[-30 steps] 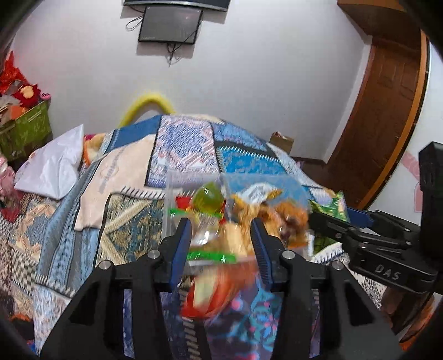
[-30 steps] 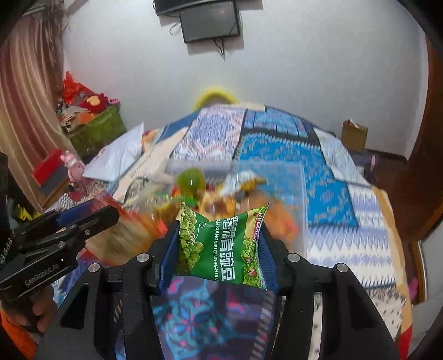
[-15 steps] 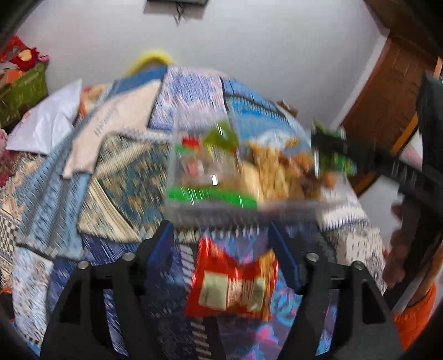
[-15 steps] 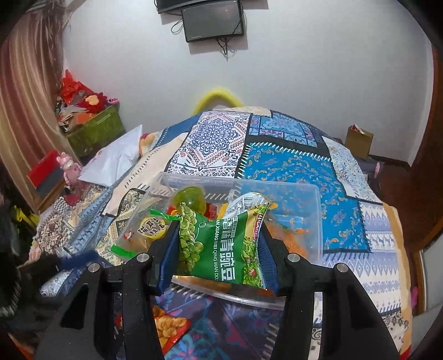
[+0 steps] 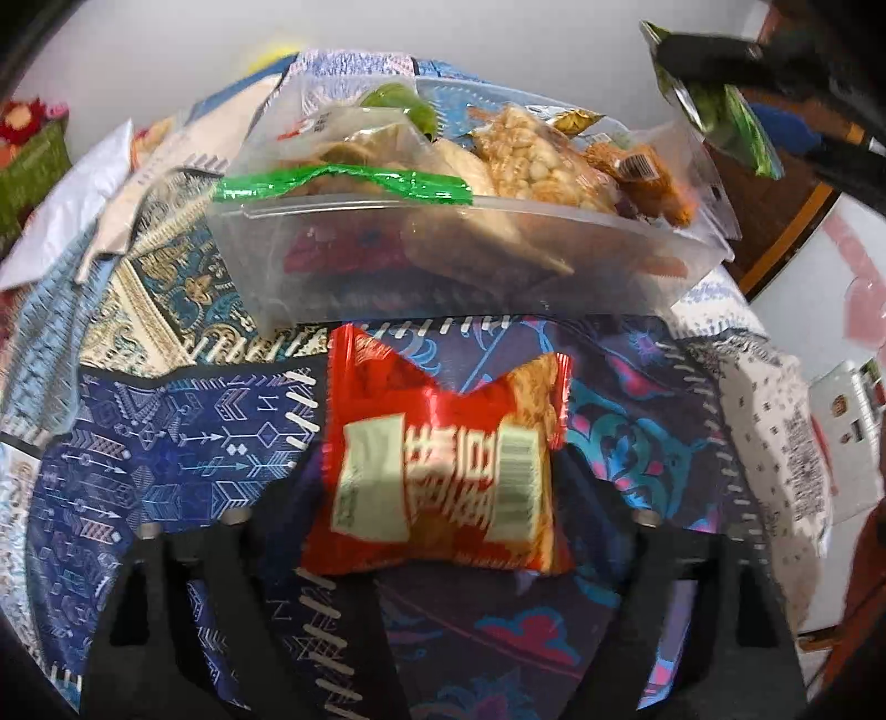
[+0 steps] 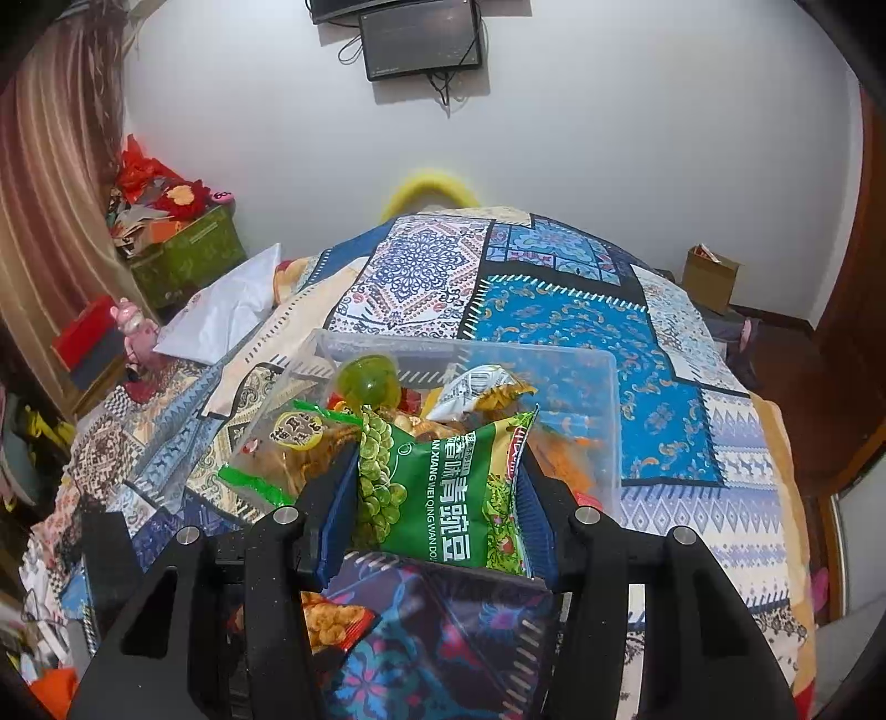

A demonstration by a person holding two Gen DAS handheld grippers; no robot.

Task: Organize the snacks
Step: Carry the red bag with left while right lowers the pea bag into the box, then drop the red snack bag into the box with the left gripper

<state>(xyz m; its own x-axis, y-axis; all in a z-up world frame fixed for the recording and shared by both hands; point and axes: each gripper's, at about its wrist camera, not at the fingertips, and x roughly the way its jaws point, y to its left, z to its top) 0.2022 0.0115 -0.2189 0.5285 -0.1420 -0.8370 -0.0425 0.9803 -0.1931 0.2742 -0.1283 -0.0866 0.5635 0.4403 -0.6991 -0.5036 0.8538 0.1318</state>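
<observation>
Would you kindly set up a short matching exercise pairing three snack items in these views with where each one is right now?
Things:
1. green pea packet
2. red snack packet
3. green jelly cup

Places:
A. inside the clear plastic bin
B. lying on the quilt in front of the bin
C. clamped in the right gripper

Pairs: 1-C, 2-B, 3-A

I am in a bedroom at home; a big bed (image 6: pixel 554 310) with a patchwork blanket, a white pillow (image 6: pixel 221 315), a TV (image 6: pixel 421 36) on the wall.
</observation>
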